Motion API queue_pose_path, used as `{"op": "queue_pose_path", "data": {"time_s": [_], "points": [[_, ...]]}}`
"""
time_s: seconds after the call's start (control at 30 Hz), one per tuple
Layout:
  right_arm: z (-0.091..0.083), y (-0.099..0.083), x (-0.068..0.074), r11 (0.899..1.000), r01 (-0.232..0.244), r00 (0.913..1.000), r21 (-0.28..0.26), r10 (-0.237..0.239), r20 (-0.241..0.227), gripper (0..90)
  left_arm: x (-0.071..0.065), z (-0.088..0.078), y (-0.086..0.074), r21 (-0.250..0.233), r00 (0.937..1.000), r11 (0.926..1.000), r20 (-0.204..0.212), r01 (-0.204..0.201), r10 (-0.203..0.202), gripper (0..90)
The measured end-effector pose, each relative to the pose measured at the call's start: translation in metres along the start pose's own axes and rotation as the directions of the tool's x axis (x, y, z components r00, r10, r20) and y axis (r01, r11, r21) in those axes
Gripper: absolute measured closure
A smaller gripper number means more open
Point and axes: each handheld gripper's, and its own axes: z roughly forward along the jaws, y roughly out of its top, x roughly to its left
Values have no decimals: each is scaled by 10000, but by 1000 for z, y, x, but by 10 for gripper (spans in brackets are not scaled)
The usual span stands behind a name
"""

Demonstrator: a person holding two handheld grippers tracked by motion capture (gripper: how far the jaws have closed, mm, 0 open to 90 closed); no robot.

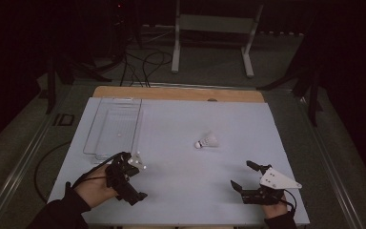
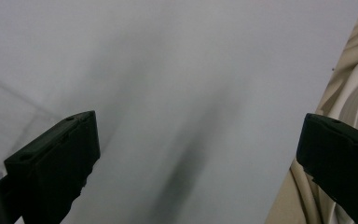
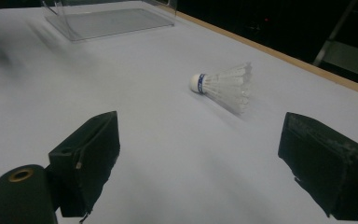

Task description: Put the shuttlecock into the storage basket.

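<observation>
High view: shuttlecock point(image 1: 207, 141) lies mid-counter point(image 1: 181, 186), clear tray point(image 1: 113, 126) far left. Left tool point(image 1: 129, 177) and right tool point(image 1: 242, 175) near edge, both wide, empty.

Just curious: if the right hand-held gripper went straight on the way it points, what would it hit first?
Probably the shuttlecock; it lies ahead of the open right hand-held gripper, nothing between, though slightly off-centre.

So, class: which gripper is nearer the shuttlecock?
Right. The right gripper sits below and right of the shuttlecock; the left gripper is farther away, lower left, near the clear tray.
</observation>
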Motion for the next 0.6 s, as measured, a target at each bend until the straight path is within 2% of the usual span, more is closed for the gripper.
{"op": "queue_pose_path", "data": {"time_s": [0.13, 0.2, 0.6], "points": [[0, 0, 0, 10000, 41, 10000, -10, -41, -12, 126, -1, 1, 6, 35, 9995, 9996, 137, -292, 292, 1], [0, 0, 0, 10000, 47, 10000, -3, -47, -10, 126, -1, 1, 8, -69, 9989, 9996, 377, -275, 278, 1], [0, 0, 0, 10000, 23, 10000, -11, -23, 9, 125, -3, -2, 23, -76, 9967, 9976, 426, -694, 696, 2]]}}
